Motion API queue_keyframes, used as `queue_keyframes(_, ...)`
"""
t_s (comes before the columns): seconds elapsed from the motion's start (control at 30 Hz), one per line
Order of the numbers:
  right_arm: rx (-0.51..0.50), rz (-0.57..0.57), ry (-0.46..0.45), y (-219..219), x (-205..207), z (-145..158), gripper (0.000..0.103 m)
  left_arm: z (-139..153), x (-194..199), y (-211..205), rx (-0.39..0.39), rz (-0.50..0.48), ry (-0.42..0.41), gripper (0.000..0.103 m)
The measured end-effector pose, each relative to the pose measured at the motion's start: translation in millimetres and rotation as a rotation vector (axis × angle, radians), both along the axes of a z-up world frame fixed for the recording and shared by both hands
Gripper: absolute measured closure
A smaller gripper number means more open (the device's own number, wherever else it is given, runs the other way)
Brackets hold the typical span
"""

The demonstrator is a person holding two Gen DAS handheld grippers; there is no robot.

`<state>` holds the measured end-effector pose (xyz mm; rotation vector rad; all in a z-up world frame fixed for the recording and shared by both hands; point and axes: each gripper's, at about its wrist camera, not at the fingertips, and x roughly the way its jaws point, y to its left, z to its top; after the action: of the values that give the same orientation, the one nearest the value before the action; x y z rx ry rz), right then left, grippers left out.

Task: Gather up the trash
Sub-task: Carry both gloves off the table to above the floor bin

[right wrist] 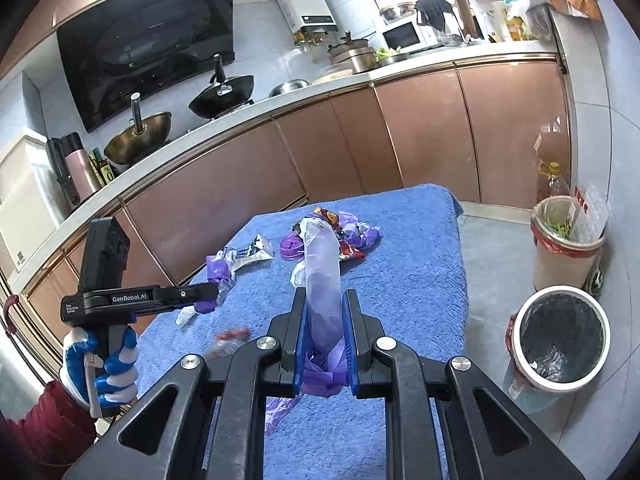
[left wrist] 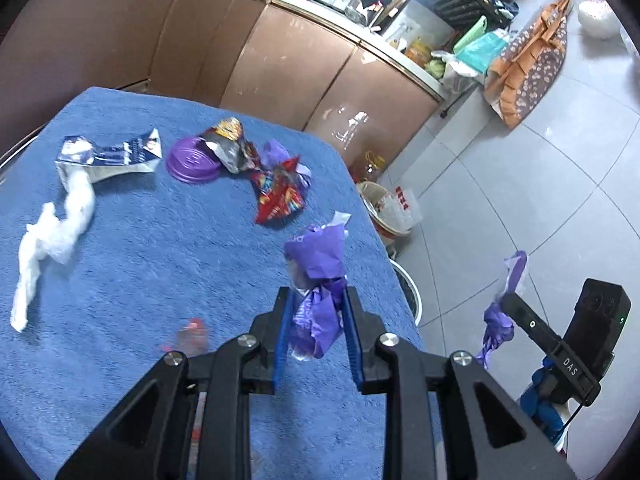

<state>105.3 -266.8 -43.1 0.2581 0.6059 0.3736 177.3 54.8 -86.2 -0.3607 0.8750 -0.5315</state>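
1. Left gripper (left wrist: 316, 300) is clamped on a crumpled purple wrapper (left wrist: 318, 256) that sticks up past its fingertips.
2. Right gripper (right wrist: 324, 300) pinches a purple-and-clear wrapper (right wrist: 320, 256), standing upright between its blue pads.

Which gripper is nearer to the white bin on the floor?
Right. The right gripper is nearer the table edge beside the white bin; the left gripper is farther over the table, away from it.

Left gripper (left wrist: 316, 300) clamps a crumpled purple wrapper (left wrist: 318, 280) above the blue towel (left wrist: 160, 260); silver wrapper (left wrist: 112, 156), purple lid (left wrist: 188, 162) and white tissue (left wrist: 52, 240) lie beyond.
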Motion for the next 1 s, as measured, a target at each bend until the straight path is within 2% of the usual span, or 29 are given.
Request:
queue_keyframes(0.23,0.023,-0.042,0.006,-22,6,-8,0.087,7,9,-42,0.019,-0.063,-0.003,0.079)
queue_keyframes(0.47,0.040,-0.143,0.028,-71,19,-23,0.087,11,29,-111,0.050,-0.162,0.014,0.080)
queue_keyframes(0.7,0.009,-0.289,0.051,-135,43,-39,0.087,8,63,-211,0.093,-0.326,0.032,0.080)
queue_keyframes(0.83,-0.021,-0.373,0.085,-174,64,-56,0.087,-5,83,-277,0.133,-0.413,0.045,0.080)
queue_keyframes(1.0,-0.086,-0.451,0.139,-210,92,-81,0.087,-28,111,-343,0.144,-0.466,0.095,0.078)
